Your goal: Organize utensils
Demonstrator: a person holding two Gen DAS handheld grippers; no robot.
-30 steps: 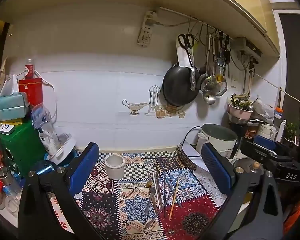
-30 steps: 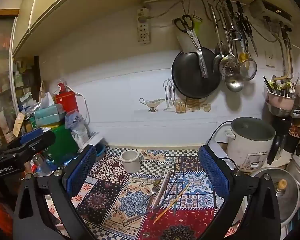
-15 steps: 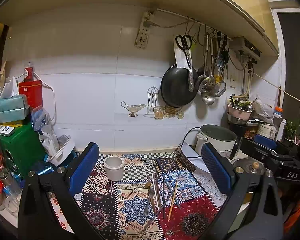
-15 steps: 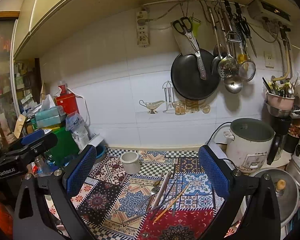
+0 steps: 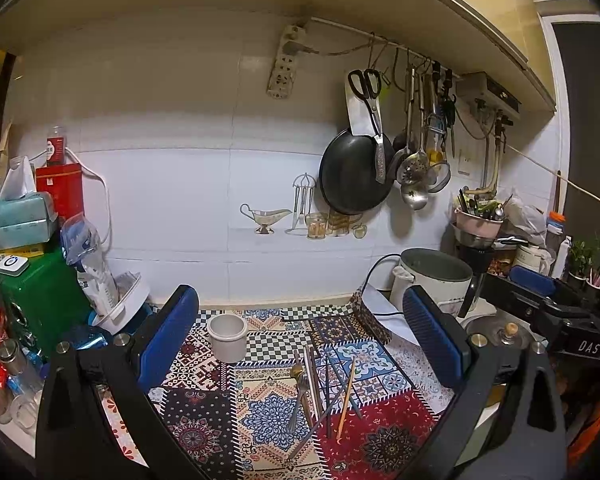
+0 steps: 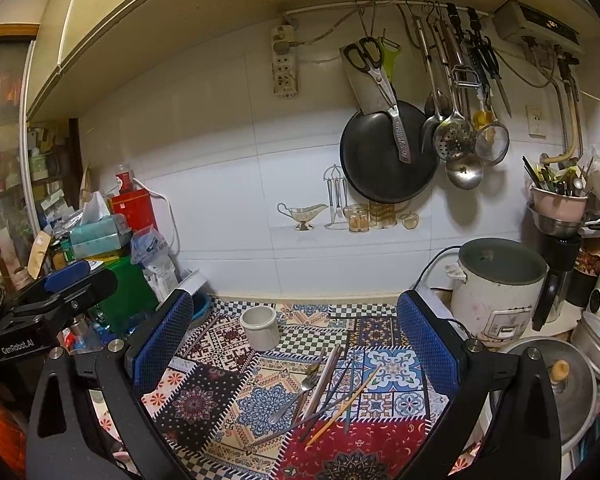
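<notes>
Blue-padded left gripper (image 5: pixel 300 344) and right gripper (image 6: pixel 296 344): fingers spread wide, empty, above patchwork-covered desk (image 6: pixel 204 400). Loose pile of thin metal and wooden utensils (image 6: pixel 324 392) mid-cloth; light, stiff, slippery, best pinched mid-shaft. Beyond, small white ceramic cup (image 6: pixel 260 328), probably the holder.

We see a patchwork mat (image 6: pixel 220 392) of red, navy, cream and checkered prints, a white cup (image 6: pixel 261 327), a black pan (image 6: pixel 384 160), and blue-padded black tongs (image 6: pixel 296 344).
</notes>
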